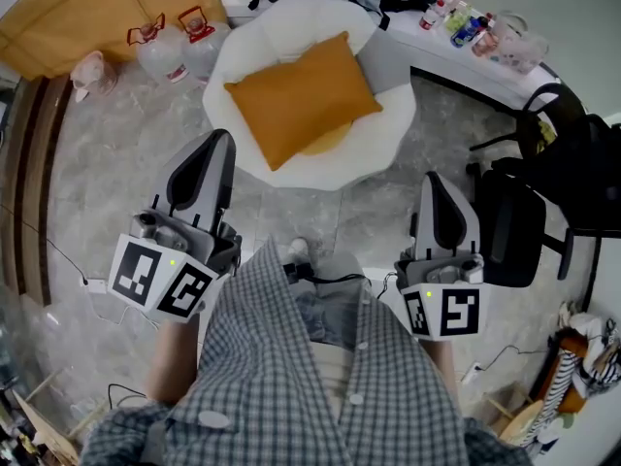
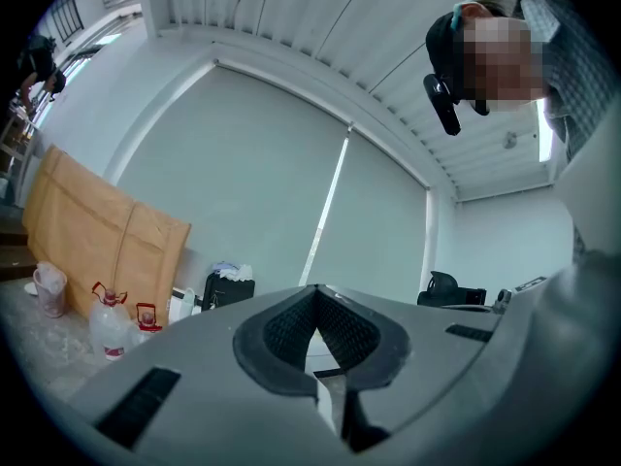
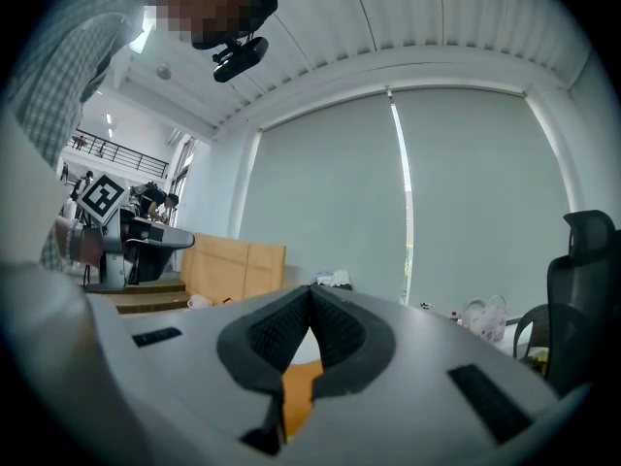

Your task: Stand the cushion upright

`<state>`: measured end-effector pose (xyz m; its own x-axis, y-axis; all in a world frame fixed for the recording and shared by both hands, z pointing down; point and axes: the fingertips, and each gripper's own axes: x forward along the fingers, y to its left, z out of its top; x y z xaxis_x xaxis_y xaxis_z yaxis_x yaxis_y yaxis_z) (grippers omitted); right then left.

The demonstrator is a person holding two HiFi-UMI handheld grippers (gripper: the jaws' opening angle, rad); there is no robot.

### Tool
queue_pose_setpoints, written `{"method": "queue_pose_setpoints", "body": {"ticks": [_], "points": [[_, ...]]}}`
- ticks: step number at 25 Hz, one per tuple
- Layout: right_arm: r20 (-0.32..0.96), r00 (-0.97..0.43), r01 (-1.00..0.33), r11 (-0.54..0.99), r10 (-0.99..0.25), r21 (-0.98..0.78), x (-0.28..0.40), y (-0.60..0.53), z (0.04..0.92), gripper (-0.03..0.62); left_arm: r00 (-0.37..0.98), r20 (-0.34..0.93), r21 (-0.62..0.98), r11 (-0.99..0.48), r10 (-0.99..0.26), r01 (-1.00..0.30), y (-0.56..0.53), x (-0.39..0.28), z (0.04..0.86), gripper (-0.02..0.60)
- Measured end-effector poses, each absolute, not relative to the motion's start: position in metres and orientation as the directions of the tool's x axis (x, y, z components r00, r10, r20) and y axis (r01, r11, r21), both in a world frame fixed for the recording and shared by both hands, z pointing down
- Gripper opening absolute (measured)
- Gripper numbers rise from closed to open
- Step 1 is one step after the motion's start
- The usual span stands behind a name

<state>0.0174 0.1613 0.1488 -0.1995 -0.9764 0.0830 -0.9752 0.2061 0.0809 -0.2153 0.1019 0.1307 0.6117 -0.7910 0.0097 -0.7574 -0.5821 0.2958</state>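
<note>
**Cushion and surroundings, seen from the head view.** The orange cushion (image 1: 303,98) lies broad face up in the seat of a white, scallop-edged armchair (image 1: 396,122), with one corner pointing toward the chair back. It is not upright. A rounded orange edge shows just beneath its lower side. Nothing else can be seen in the chair.

The left gripper (image 1: 221,138) and the right gripper (image 1: 434,178) are on the near side of the chair, one to each side of the person's checked shirt (image 1: 291,377). Both point toward the chair and are well apart from the cushion. In each gripper view the ribbed pads are pressed together at the tips with nothing between them. In the right gripper view, the cushion's orange shows through the slit below the tips.

Beyond the chair at the left, two clear water jugs (image 1: 178,47) with red handles stand on the grey marbled floor (image 1: 107,173). Whether they are filled cannot be told. A pink object (image 1: 89,74) and a leaning cardboard sheet (image 1: 97,8) are beside them. At the right, a white desk (image 1: 456,64) carries small bottles (image 1: 458,19) and a clear plastic bag (image 1: 521,47), whose contents are unclear. A black office chair (image 1: 514,226) stands nearer the person.
</note>
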Motion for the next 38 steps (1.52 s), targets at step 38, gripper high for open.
{"method": "queue_pose_setpoints", "body": {"ticks": [38], "points": [[0.309, -0.286, -0.958, 0.279, -0.907, -0.067, 0.187, -0.076, 0.288, 0.006, 0.699, 0.207, 0.285, -0.641, -0.685, -0.713, -0.136, -0.011, 0.215, 0.005]]}}
